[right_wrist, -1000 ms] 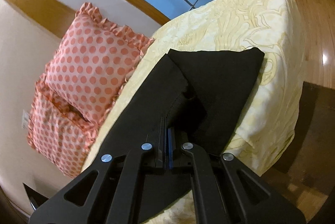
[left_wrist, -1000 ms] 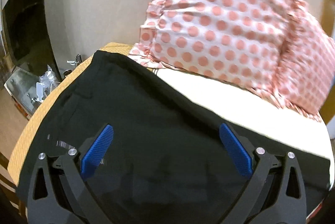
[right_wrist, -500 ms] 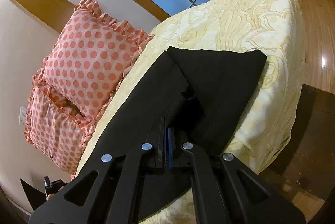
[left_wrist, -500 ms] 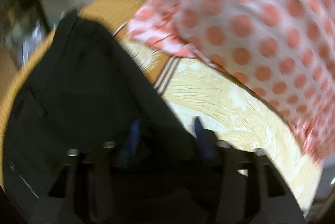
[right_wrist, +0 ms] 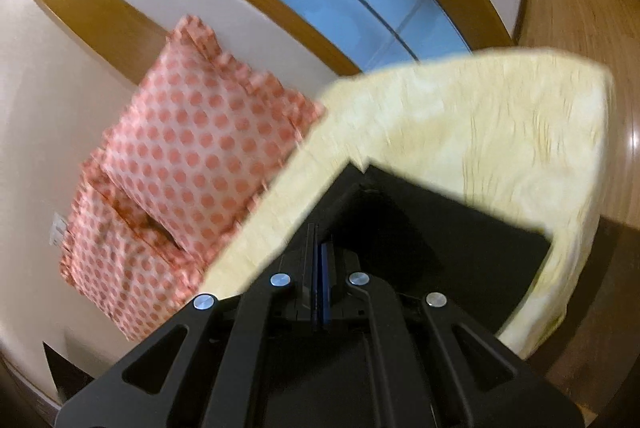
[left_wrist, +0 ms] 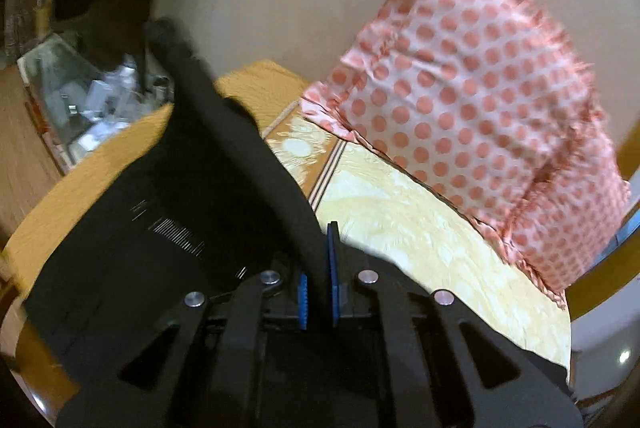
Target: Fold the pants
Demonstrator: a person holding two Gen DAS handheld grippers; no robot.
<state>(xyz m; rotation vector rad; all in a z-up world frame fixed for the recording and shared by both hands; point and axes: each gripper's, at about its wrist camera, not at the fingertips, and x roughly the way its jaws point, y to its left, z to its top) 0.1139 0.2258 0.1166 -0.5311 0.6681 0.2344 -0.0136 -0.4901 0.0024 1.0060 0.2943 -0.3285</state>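
Both the left gripper (left_wrist: 318,280) and the right gripper (right_wrist: 320,282) have their fingers pinched on the black pants (left_wrist: 152,228), lifting an edge off the bed (left_wrist: 420,228), so the fold looks barely halfway, with laying over left.

The left claw (left_wrist: 319,260) pinches a raised ridge of the black pants (left_wrist: 168,211) above the yellow bedspread (left_wrist: 420,228).

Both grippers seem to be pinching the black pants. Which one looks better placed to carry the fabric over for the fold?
Probably the left hand-held gripper: it has a raised ridge of the pants clamped. The right hand-held gripper pinches lower fabric.
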